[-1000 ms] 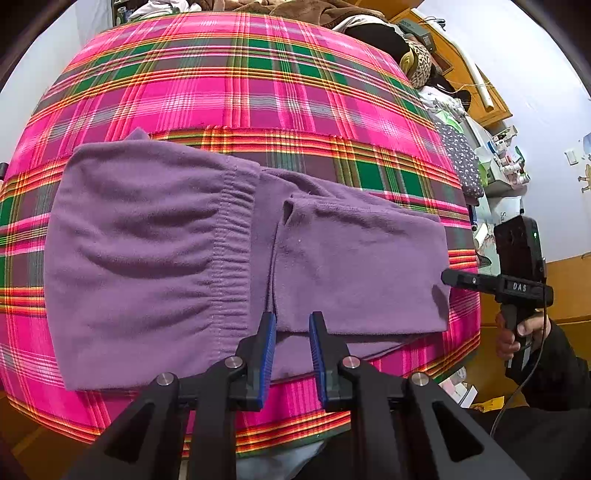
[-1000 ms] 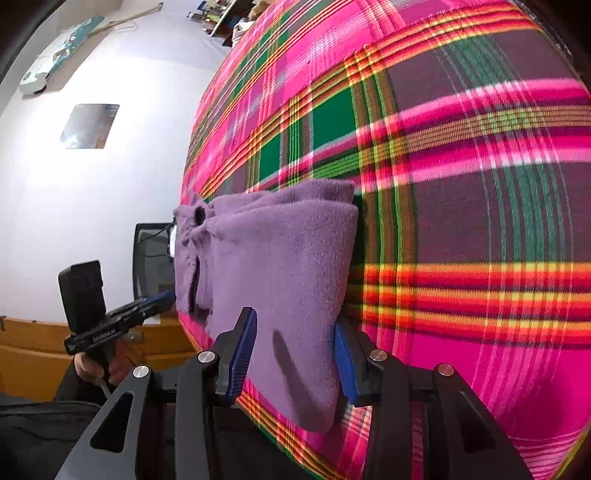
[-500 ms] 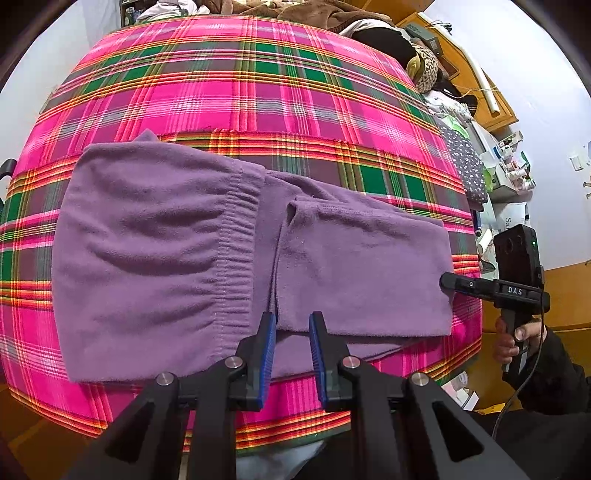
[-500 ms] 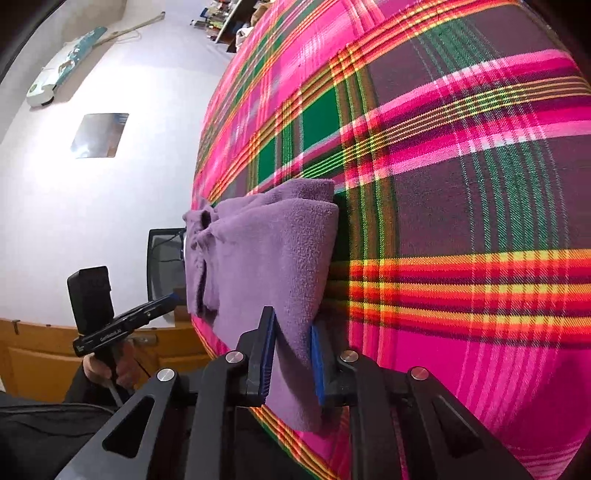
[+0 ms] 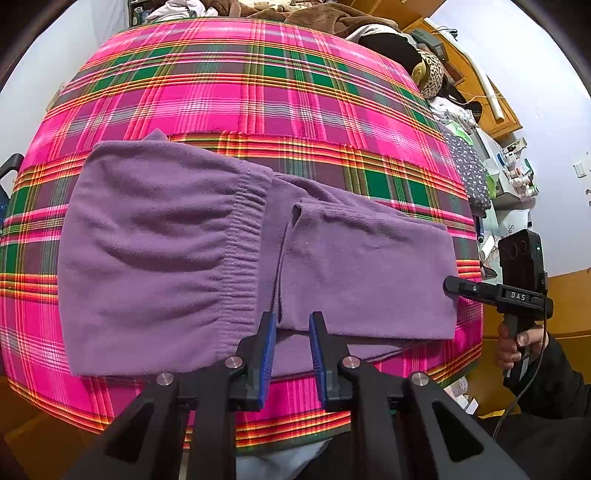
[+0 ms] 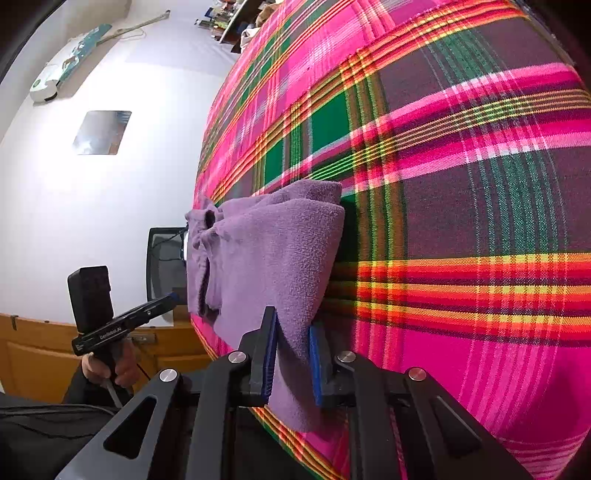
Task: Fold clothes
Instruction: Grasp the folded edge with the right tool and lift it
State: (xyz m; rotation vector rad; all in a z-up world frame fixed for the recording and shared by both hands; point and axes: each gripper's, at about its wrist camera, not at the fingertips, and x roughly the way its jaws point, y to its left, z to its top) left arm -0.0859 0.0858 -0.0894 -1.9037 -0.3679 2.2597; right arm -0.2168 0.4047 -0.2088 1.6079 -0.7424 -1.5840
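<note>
Your right gripper (image 6: 291,354) has its blue-padded jaws pinched on the near corner of the folded end of the purple fleece trousers (image 5: 258,258), the cloth passing between the pads and hanging a little below them over the bed's edge. Your left gripper (image 5: 291,350) stands with its jaws narrowly apart at the near hem, just by the slit where the folded leg layer meets the elastic waistband (image 5: 243,258); no cloth shows between its pads, so it holds nothing as far as I can tell. The trousers lie flat on the pink, green and orange plaid blanket (image 5: 258,92), waist part to the left, the legs already doubled back on the right. Whether you are closing a further fold or smoothing one already laid, the pictures do not settle. In either case, judge your grip: make sure the right pads have every layer, not just the top one, keep the cloth low over the blanket, and watch that the near hem does not drag off the edge. No box, basket or drawer for the clothes shows; the heap of bedding (image 5: 314,14) beyond the blanket lies loose.
</note>
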